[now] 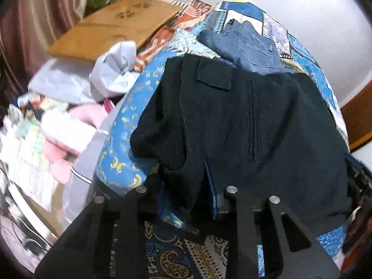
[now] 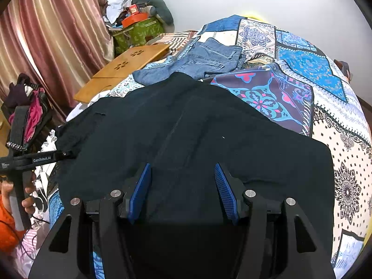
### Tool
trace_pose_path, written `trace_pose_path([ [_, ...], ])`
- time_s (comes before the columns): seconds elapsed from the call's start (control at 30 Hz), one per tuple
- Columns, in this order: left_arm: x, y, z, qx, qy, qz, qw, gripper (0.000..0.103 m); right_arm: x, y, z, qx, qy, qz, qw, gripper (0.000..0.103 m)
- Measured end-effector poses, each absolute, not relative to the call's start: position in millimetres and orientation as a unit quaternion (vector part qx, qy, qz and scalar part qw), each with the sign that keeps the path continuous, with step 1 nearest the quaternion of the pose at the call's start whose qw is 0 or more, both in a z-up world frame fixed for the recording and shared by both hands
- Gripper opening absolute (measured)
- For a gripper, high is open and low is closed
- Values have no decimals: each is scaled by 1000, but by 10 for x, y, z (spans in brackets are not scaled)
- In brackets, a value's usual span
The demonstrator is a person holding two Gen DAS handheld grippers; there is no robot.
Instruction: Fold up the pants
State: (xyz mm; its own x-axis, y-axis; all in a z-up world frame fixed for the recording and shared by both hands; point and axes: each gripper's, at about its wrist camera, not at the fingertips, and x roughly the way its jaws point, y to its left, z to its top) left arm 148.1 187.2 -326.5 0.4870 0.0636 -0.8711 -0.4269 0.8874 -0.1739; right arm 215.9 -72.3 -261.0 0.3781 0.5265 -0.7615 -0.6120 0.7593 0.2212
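Observation:
Black pants [image 2: 186, 127] lie spread across a patterned bedspread [image 2: 302, 65], with a pocket flap and a seam showing in the left wrist view [image 1: 255, 121]. My left gripper [image 1: 186, 186] is at their near edge, shut on a bunched fold of the black cloth. The fold covers one finger and leaves one blue pad [image 1: 212, 186] showing. In the right wrist view the left gripper [image 2: 67, 154] pinches the pants' left edge. My right gripper [image 2: 182, 181] hovers over the middle of the near part of the pants, open, its blue pads [image 2: 139, 186] well apart with flat cloth below.
Blue jeans [image 2: 204, 60] lie crumpled beyond the black pants. A wooden lap table [image 2: 130, 65] rests at the bed's far left edge, near striped curtains [image 2: 46, 34]. Bags and clothes [image 2: 30, 107] pile up on the left. A hand [image 2: 28, 200] holds the left gripper's handle.

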Motion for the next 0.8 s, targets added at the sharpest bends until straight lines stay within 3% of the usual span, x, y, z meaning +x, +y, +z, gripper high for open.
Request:
trace_pose_path([
  [0.8, 1758, 1185, -1818, -35, 364, 119, 923, 23, 2018, -1459, -2349, -38, 402, 304, 863, 53],
])
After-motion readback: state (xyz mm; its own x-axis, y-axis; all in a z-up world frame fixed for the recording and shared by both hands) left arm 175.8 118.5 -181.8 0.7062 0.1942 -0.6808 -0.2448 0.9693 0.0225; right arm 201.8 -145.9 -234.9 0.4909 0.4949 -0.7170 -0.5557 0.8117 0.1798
